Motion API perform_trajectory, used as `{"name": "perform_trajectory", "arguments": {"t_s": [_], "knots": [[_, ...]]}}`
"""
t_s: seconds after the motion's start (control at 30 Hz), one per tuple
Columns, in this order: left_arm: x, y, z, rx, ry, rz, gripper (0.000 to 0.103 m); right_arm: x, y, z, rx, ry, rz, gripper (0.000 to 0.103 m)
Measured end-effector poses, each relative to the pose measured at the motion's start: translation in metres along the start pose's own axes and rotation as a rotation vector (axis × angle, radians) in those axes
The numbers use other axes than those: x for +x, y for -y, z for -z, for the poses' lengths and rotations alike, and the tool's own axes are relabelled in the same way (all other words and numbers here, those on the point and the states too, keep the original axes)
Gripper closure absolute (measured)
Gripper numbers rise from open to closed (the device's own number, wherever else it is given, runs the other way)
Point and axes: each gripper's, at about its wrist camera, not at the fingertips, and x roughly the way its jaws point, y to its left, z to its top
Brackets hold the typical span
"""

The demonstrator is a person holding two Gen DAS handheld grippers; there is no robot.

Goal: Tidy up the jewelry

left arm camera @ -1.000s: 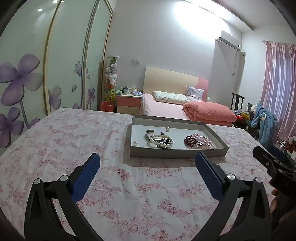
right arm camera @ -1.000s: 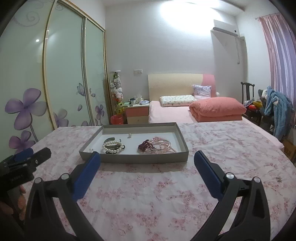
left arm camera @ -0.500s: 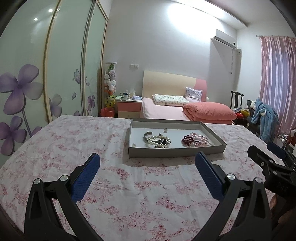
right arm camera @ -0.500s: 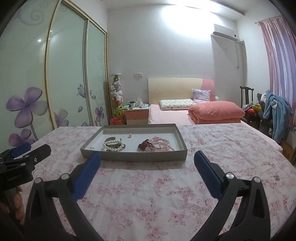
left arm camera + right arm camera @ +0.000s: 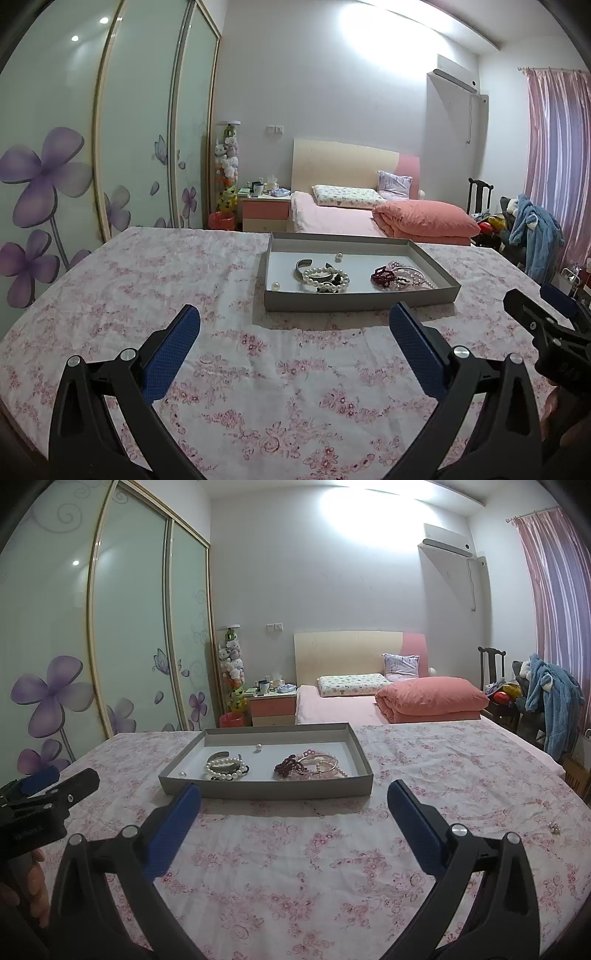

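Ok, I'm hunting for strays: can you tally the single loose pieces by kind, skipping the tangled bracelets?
Loose pearls in the tray: 2
Silver cuff in the tray: 1
Small piece out on the cloth: 1
Total: 4

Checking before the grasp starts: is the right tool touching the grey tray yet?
Apart. In the right wrist view, the right tool hangs open short of the grey tray, with floral cloth between.

A shallow grey tray lies flat on the floral-clothed counter. Inside, at left, a white pearl bracelet overlaps a silver cuff; at right sits a dark red beaded piece against pink bangles. Two loose pearls lie apart.
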Motion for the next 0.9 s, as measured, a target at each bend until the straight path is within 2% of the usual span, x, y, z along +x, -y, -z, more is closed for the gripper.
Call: {"name": "perform_trajectory", "arguments": {"t_s": [0.9], "knots": [[0.0046, -0.0012, 0.0028, 0.000, -0.022, -0.012, 0.002, 0.0020, -0.0002, 0.0040, 0.005, -0.017, -0.001, 0.004]]}}
